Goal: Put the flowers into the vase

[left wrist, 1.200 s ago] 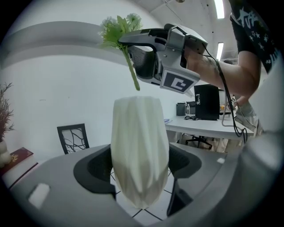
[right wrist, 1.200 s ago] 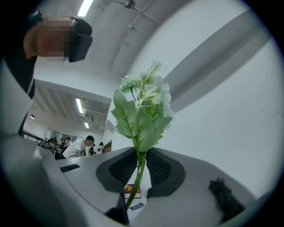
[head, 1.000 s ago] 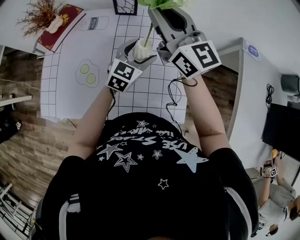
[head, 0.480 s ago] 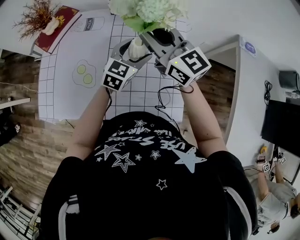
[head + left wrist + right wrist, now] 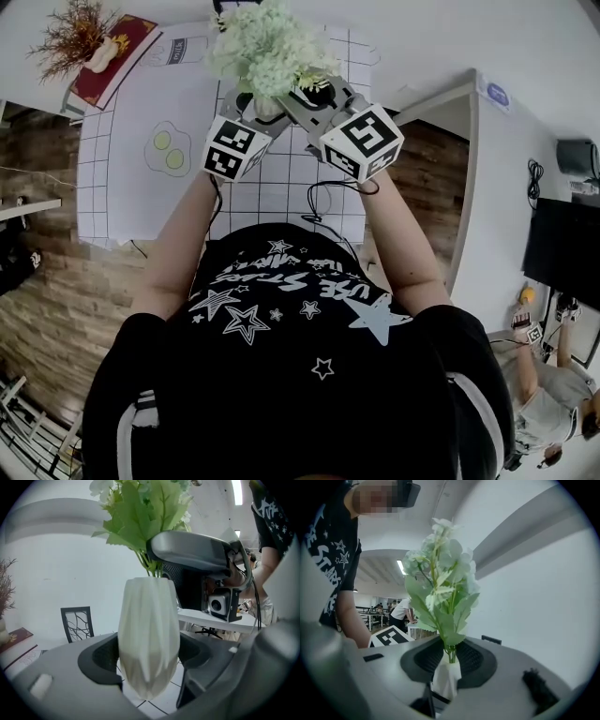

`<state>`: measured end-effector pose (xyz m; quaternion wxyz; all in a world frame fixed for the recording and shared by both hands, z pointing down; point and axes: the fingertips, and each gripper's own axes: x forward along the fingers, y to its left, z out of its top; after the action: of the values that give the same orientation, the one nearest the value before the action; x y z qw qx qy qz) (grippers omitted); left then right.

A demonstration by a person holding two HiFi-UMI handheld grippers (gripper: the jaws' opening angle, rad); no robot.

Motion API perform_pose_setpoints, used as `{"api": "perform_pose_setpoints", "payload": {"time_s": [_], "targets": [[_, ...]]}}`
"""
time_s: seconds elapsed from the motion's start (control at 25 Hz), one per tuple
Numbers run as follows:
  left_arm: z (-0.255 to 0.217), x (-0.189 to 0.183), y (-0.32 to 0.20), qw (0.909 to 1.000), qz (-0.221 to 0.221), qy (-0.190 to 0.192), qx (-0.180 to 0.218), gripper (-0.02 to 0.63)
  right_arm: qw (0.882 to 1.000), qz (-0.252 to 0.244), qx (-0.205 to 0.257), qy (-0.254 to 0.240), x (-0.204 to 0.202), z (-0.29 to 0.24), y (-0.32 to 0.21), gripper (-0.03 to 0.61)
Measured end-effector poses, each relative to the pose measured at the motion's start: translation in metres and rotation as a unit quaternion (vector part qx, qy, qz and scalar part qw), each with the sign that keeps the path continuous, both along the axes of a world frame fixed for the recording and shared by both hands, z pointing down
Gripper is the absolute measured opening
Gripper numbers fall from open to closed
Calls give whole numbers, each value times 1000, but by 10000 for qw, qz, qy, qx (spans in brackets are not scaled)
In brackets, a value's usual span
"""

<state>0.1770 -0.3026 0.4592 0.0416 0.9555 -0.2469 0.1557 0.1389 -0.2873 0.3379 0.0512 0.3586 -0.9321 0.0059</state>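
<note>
Flowers [image 5: 267,47] stand with their green stems down in the mouth of the white ribbed vase [image 5: 149,639], and the blooms spread out above it. The left gripper [image 5: 149,656] holds the vase by its lower body, fingers [image 5: 101,660] pressed against both sides. Whether the vase's base rests on the table [image 5: 112,187] I cannot tell. Just above the vase's mouth, the right gripper [image 5: 450,658] has its fingers slightly apart on either side of the stems. They have just been opening and do not visibly pinch.

A grid mat [image 5: 281,192] lies under the vase. On it, left of the vase in the head view, is an egg drawing [image 5: 169,155]. Further that way a red book [image 5: 117,52] carries a dried sprig [image 5: 80,28].

From the head view the blooms hide nearly all of the vase. The left gripper view shows its whole ribbed body and a black frame [image 5: 77,623] behind it, while the right gripper's grey body blocks the room beside the vase. The right gripper view catches only the vase's neck, with people [image 5: 401,611] far behind.
</note>
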Motion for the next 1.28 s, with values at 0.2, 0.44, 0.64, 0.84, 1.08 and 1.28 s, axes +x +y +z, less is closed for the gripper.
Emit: {"api": "perform_pose_setpoints", "payload": {"time_s": [0.2,0.44,0.64,0.84,1.08,1.28], "targets": [[0,0,1,10000,-6,41,17,364,9997,51,-237,31,1,16,3,100],[-1,1,2,9999,16,78,72,365,9994,-3,-247,-239,4,14,12,123],[0,0,1,9999,-24,103,62,365,9997,-2,-174,-141,5,16,20,138],[0,-2,0,9998,-50,166,30,365,9996,105,-238,-144,10,21,25,149],[1,-1,0,9997,-86,206,46,367,9985,250,-430,-242,26,37,41,150],[1,-1,0,9996,-112,254,77,368,9974,358,-585,-243,38,49,52,150]]}}
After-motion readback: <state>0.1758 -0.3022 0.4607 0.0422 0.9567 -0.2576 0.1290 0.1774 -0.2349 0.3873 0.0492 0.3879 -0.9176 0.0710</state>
